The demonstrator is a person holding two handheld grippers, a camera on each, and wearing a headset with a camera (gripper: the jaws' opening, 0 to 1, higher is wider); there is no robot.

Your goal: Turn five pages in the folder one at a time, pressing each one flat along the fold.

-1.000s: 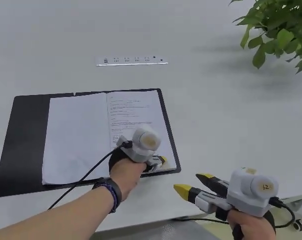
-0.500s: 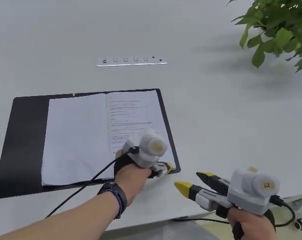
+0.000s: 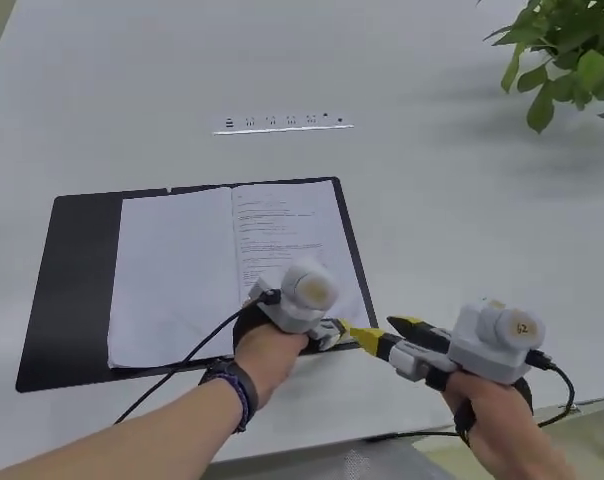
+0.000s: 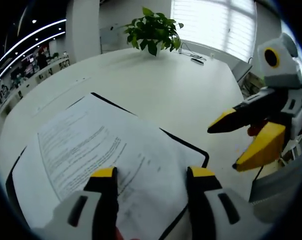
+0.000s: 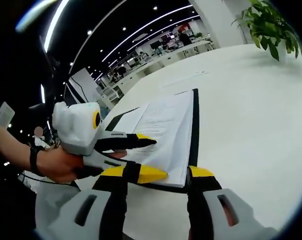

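Observation:
The black folder (image 3: pixel 72 280) lies open on the white table, a blank sheet (image 3: pixel 172 270) on its left and a printed page (image 3: pixel 287 240) on its right. My left gripper (image 3: pixel 332 329) is at the folder's lower right corner. In the left gripper view its jaws (image 4: pixel 152 172) stand open over the printed page (image 4: pixel 91 140), with nothing between them. My right gripper (image 3: pixel 384 330) is open just right of that corner, its yellow tips pointing at the left gripper. In the right gripper view its jaws (image 5: pixel 171 173) frame the folder's edge (image 5: pixel 193 125) and the left gripper (image 5: pixel 126 142).
A white power strip (image 3: pixel 282 124) lies on the table beyond the folder. A leafy plant (image 3: pixel 572 60) stands at the far right. A black cable (image 3: pixel 182 355) trails from the left gripper across the folder's front. The table's front edge runs just below both hands.
My right gripper has moved left, up to the folder's lower right corner. The left gripper has slid a little down and right onto that corner. The head camera has shifted.

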